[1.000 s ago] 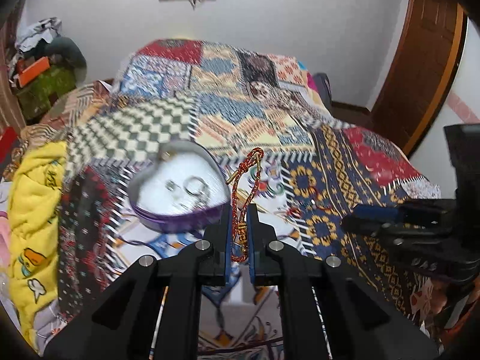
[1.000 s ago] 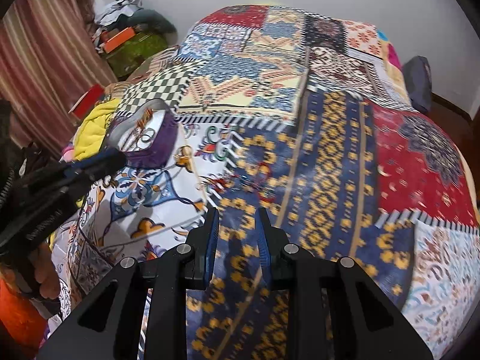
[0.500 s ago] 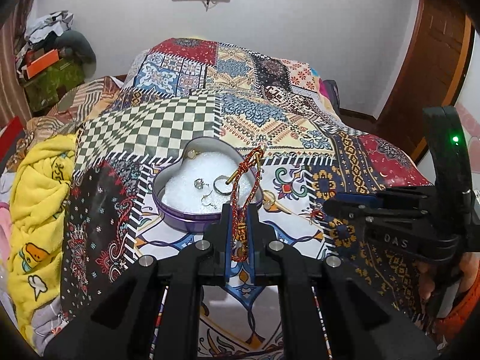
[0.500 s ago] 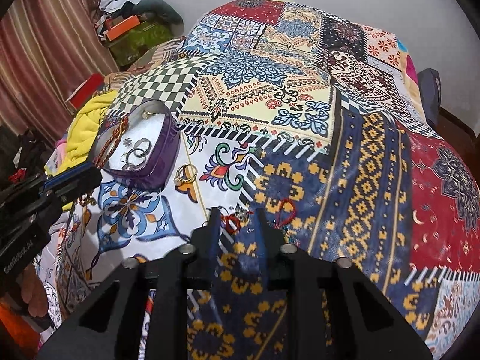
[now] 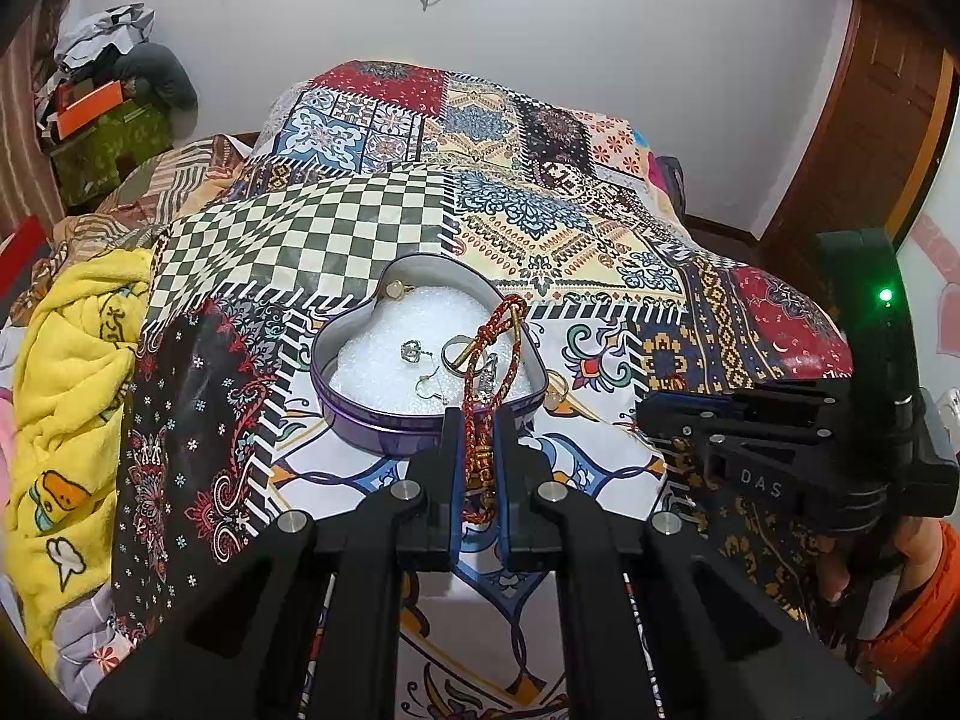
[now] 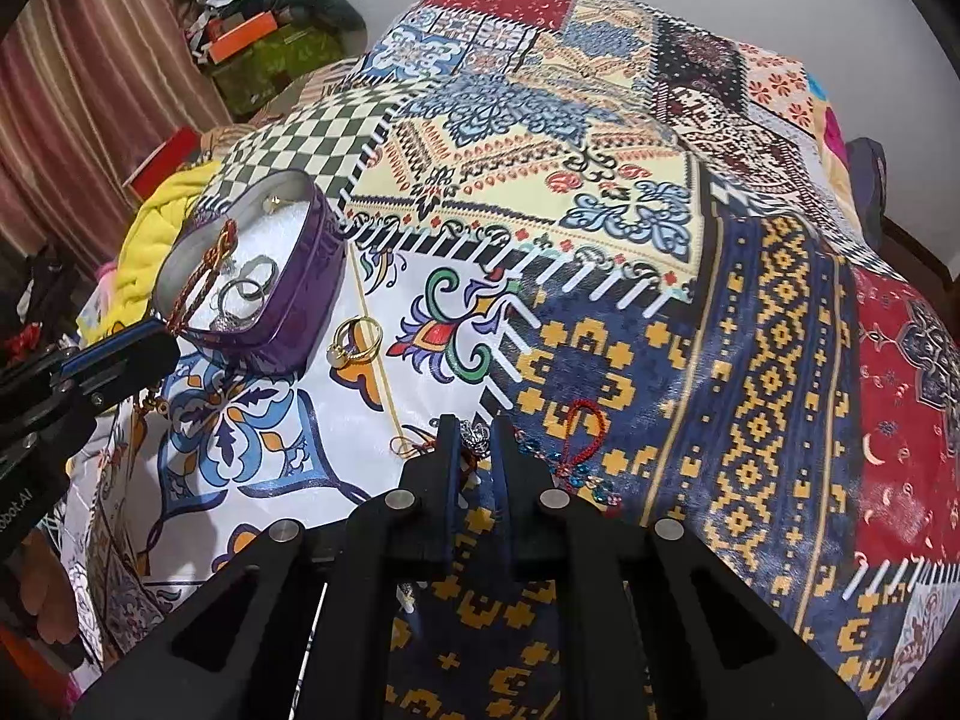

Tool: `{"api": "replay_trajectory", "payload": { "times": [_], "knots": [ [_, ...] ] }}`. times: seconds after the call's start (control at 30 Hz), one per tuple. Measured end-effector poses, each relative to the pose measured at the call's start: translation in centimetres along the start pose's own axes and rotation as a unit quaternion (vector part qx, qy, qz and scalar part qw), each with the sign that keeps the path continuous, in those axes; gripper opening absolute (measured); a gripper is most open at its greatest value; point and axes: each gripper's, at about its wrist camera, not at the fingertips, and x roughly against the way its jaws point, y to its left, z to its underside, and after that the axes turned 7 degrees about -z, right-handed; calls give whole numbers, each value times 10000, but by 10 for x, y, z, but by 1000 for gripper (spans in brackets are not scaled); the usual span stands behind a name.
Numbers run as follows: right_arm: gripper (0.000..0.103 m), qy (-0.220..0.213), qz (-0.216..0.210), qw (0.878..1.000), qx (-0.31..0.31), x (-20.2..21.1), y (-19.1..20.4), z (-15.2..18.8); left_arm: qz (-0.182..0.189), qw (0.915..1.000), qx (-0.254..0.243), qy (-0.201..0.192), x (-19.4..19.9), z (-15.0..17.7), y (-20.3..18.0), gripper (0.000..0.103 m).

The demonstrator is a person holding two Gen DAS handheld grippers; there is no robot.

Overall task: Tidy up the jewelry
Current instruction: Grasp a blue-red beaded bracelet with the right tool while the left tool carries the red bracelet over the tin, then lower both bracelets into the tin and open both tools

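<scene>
My left gripper point(image 5: 479, 420) is shut on a red and gold cord bracelet point(image 5: 487, 360), whose loop hangs over the near rim of a purple heart-shaped tin point(image 5: 384, 426). The tin, lined with white foam, holds several silver rings point(image 5: 456, 354); it also shows in the right wrist view point(image 6: 300, 324). My right gripper point(image 6: 477, 429) is low over the bedspread, its fingers narrowly apart around a small silver ring point(image 6: 476, 437). A gold ring point(image 6: 355, 341) lies beside the tin. A red bead loop point(image 6: 579, 435) lies just right of the right gripper.
A patchwork bedspread point(image 6: 660, 210) covers the bed. A yellow blanket point(image 5: 66, 396) lies at the left edge. Clutter and an orange box point(image 5: 84, 111) stand in the far left corner. A wooden door point(image 5: 870, 138) is at the right.
The left gripper has carried the cord bracelet to the tin's near rim. The right gripper has dropped towards the bedspread, and its tips now frame the small silver ring.
</scene>
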Motion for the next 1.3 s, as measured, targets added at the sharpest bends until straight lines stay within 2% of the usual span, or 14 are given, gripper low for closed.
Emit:
{"api": "replay_trajectory", "payload": {
  "times": [0.4, 0.63, 1.0, 1.3],
  "knots": [
    [9, -686, -2, 9976, 105, 62, 11, -13, -31, 9997, 52, -250, 28, -9, 2, 7],
    [9, -967, -22, 9950, 244, 83, 26, -20, -84, 9990, 141, -419, 46, -12, 10, 7],
    [9, -1181, -279, 9909, 586, 85, 65, -40, -183, 9980, 281, -544, 55, -18, 30, 7],
    [9, -1247, -518, 9875, 811, 70, 90, -57, -207, 9975, 305, -603, 44, -32, 38, 7]
  ]
}}
